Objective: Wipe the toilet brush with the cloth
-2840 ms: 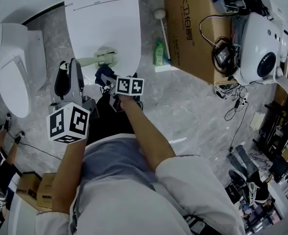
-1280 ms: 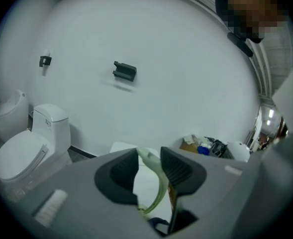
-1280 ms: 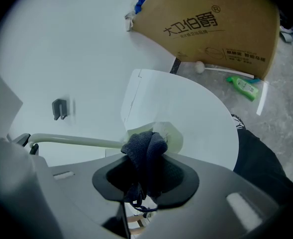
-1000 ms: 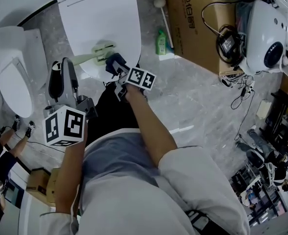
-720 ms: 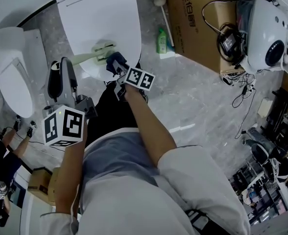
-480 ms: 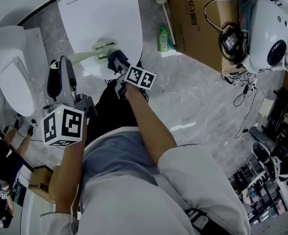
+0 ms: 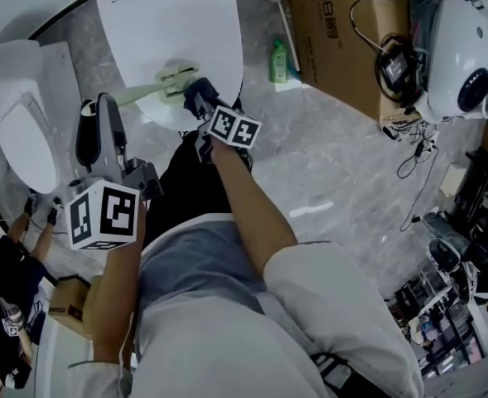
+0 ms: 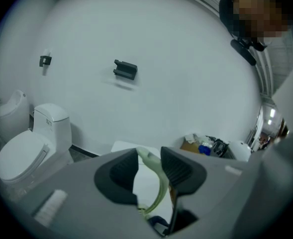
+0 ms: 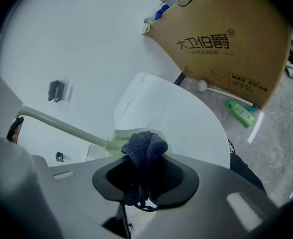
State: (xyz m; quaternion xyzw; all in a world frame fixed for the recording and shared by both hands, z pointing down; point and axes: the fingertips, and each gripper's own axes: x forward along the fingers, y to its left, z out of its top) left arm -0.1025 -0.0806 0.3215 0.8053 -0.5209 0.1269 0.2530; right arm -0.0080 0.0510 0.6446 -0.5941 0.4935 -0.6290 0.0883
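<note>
The left gripper [image 8: 148, 172] is clamping the handle end of the pale green toilet brush [image 7: 157, 88], whose head is pointing away over the closed toilet lid [image 7: 169, 23]. The right gripper [image 9: 144, 176] is pinching the dark blue cloth [image 9: 145, 146] against that head, partly hiding it. The cardboard box [image 9: 226, 39] is showing "大卫伯爵".

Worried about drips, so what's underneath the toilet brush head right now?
The closed white toilet lid lies beneath the brush head. The dark cloth in the right tool covers the head's near end, so contact there is hidden.
</note>
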